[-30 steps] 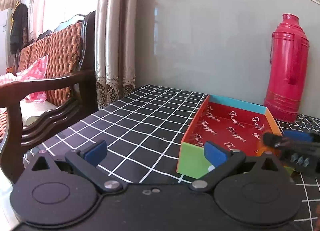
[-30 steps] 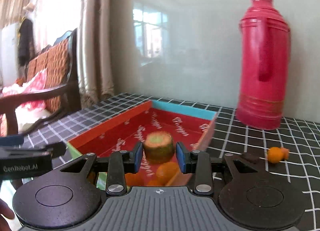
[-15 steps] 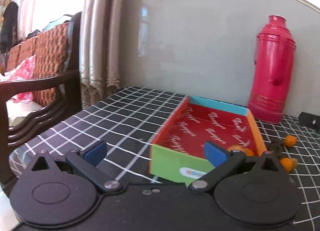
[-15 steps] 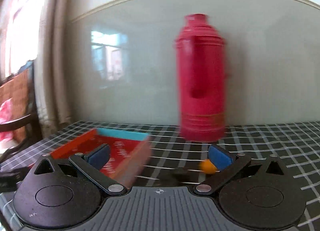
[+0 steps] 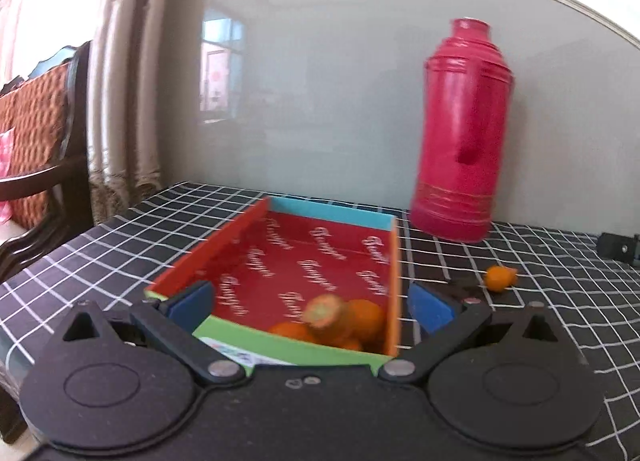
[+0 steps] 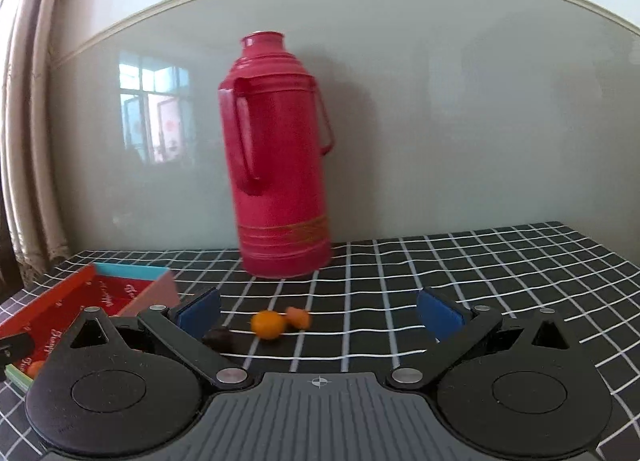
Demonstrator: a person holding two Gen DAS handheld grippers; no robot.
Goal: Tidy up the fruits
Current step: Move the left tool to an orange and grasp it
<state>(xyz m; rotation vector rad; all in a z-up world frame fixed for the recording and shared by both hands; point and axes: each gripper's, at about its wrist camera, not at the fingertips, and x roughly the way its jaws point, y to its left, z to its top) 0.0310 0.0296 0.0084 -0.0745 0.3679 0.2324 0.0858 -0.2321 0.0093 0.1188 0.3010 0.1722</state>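
A shallow red box (image 5: 320, 257) with a blue far wall and green near wall sits on the checked tablecloth; several orange fruits (image 5: 340, 323) lie in its near right corner. My left gripper (image 5: 310, 307) is open and empty, its jaws straddling the box's near end. My right gripper (image 6: 318, 313) is open and empty, facing an orange fruit (image 6: 268, 324), a smaller orange piece (image 6: 299, 316) and a dark fruit (image 6: 218, 336) on the cloth. The box's corner shows at the left of the right wrist view (image 6: 100, 293). The loose orange fruit also shows in the left wrist view (image 5: 498, 278).
A tall red thermos (image 6: 276, 165) stands at the back against the grey wall, just right of the box (image 5: 460, 133). A wooden chair (image 5: 36, 165) and curtains are off the table's left edge. A dark object (image 5: 618, 247) lies at the far right.
My right gripper released the green-topped fruit into the box, opened, and swung right toward the loose fruits. My left gripper moved right, so the box is now between its jaws.
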